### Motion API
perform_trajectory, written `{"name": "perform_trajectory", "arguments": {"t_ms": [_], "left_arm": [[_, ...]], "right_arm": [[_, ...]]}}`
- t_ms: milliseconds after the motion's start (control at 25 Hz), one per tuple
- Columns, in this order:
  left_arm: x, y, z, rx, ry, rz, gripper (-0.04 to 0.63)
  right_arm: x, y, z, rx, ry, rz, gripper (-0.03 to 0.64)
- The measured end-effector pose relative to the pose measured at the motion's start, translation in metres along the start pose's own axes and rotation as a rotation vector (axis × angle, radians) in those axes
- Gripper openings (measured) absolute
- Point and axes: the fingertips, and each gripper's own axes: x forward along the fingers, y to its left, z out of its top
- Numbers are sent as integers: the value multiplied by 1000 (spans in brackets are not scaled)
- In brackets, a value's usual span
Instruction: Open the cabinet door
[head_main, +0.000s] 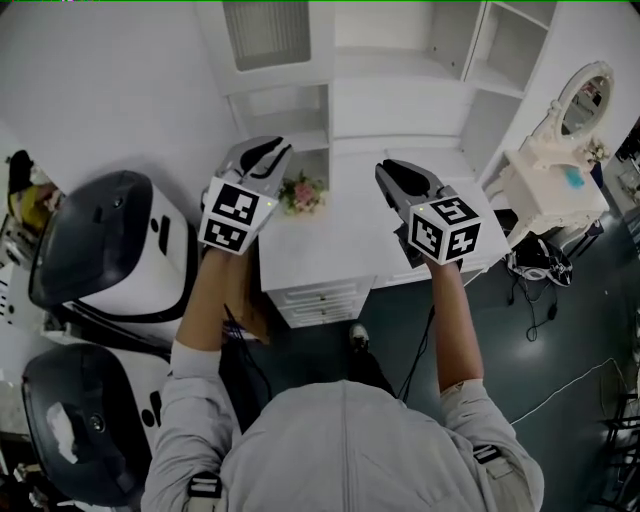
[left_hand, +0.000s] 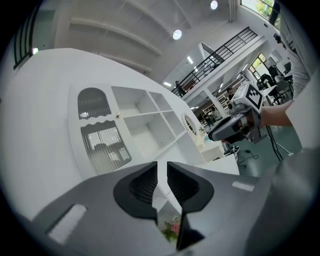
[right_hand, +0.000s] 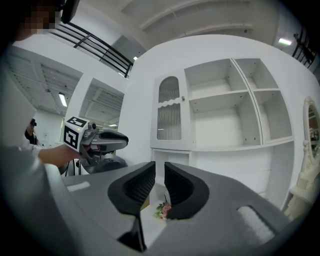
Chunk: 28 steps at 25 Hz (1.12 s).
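Left tool (head_main: 268, 152) and right tool (head_main: 392, 172) hover level above the white table (head_main: 320, 250), jaws slightly spread, nothing between them. The cabinet door (head_main: 265, 32) stands shut, well ahead.

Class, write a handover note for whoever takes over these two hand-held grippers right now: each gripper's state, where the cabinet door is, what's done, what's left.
Left hand-held gripper: jaws slightly apart, nothing between them.
Right hand-held gripper: jaws slightly apart, empty too.
White cabinet door with arched top and ribbed glass panel: at the upper left of the white shelf unit, shut. It has a small knob on its right edge.
Done: nothing yet; neither gripper touches the door.
Left: reach the knob, close on it, swing the door open.
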Motion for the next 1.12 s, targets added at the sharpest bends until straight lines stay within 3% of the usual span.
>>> {"name": "perform_trajectory", "arguments": {"t_ms": [240,640,1120], "left_arm": [[52,41,5,33,-5,61,84],[146,110,53,112,-38,150,109],[205,187,129,200,-76,250,128]], "right_arm": [[51,-43,-3,-6,15,56,84],[137,-118,36,-32,-8,163,137],[215,-143,69,-62,-44,292,153]]}}
